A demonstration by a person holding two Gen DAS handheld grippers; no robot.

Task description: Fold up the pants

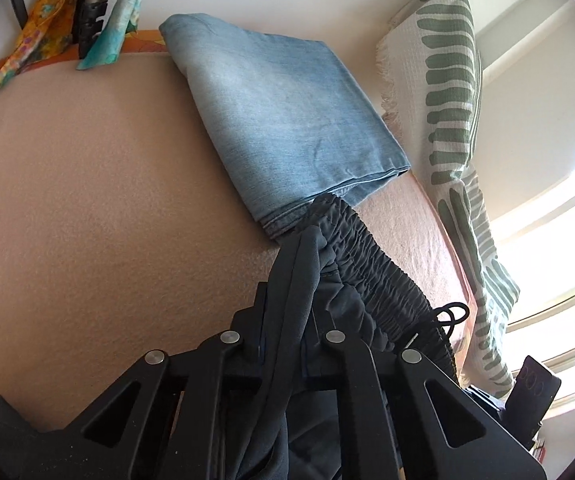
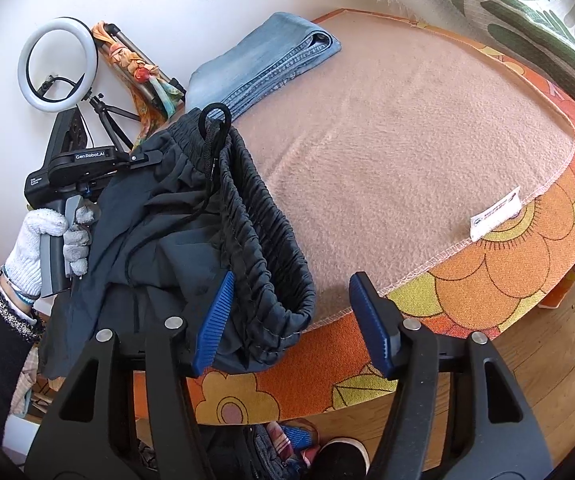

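Observation:
Dark grey pants (image 2: 191, 216) with an elastic waistband and a black drawstring hang over the near left edge of the pink blanket (image 2: 387, 160). My left gripper (image 1: 287, 312) is shut on a bunch of the dark pants (image 1: 351, 264) near the waistband; it also shows in the right wrist view (image 2: 143, 157), held by a gloved hand. My right gripper (image 2: 295, 320) is open, its blue pads (image 2: 215, 320) either side of the waistband's near corner, not clamped.
Folded blue jeans (image 1: 287, 120) lie at the blanket's far side, also in the right wrist view (image 2: 263, 60). A green-striped cushion (image 1: 451, 92) lies beside the blanket. A ring light (image 2: 57, 60) on a tripod stands behind. The orange flowered cover (image 2: 507, 264) edges the surface.

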